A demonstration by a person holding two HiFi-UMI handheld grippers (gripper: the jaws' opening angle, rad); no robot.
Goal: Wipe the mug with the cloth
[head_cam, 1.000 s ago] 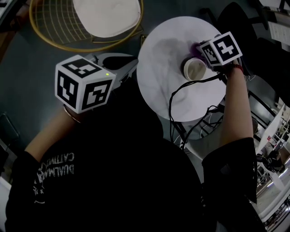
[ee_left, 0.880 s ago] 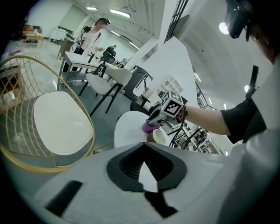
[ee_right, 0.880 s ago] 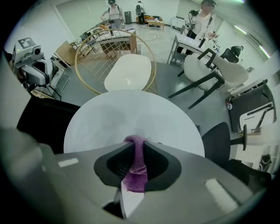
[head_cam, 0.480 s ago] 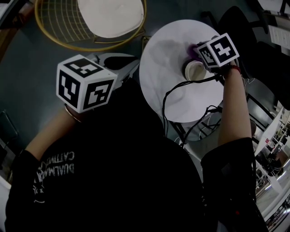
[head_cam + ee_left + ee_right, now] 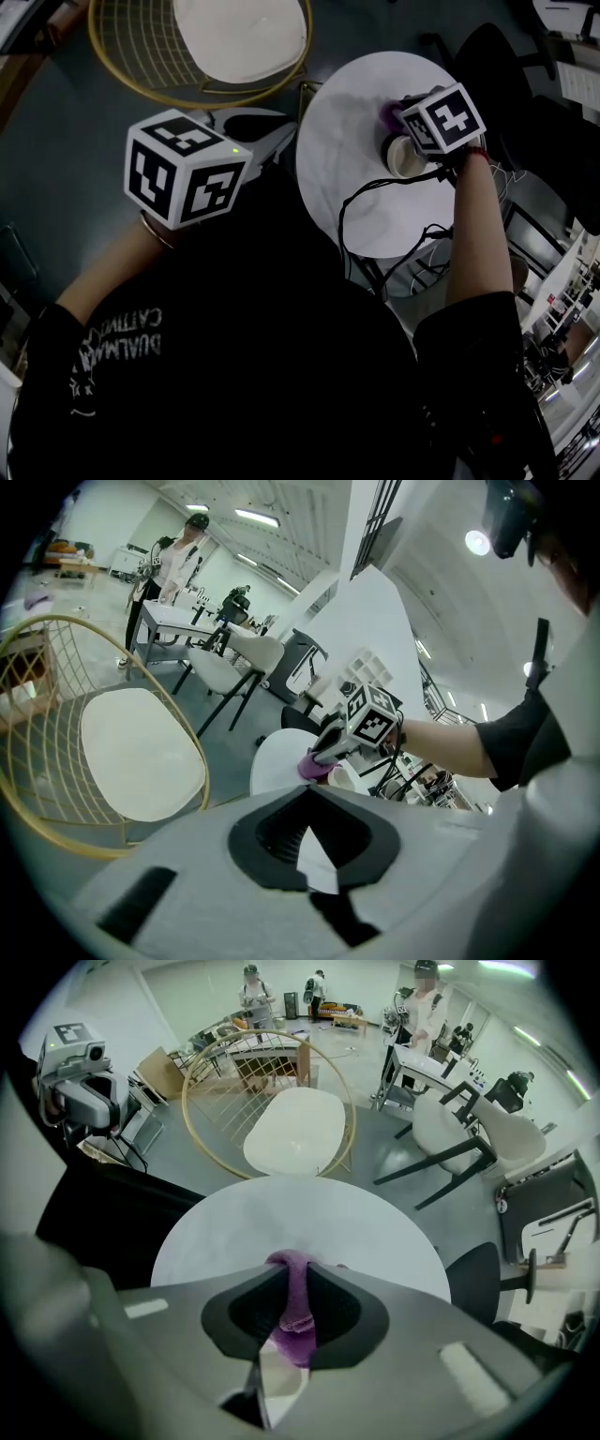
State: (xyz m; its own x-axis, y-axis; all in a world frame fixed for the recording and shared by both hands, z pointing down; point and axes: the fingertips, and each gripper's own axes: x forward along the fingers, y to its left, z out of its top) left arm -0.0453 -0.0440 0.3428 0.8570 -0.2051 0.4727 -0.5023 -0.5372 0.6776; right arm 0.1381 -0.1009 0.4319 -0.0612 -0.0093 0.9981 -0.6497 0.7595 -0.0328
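At upper right of the head view, the right claw [image 5: 397,117], arm outstretched, pinches the purple cloth [image 5: 293,1312] at the mug [image 5: 405,159] on the desk [image 5: 347,187], while the left claw [image 5: 307,794] hovers closed and empty.

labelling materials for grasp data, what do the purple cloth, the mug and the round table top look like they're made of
Cloth: soft napped fabric, likely microfibre; it bunches in folds between the right gripper's jaws.
Mug: pale, smooth, probably glazed ceramic, though too small to be sure.
Table top: white, matte, hard; laminate or paint, unclear.
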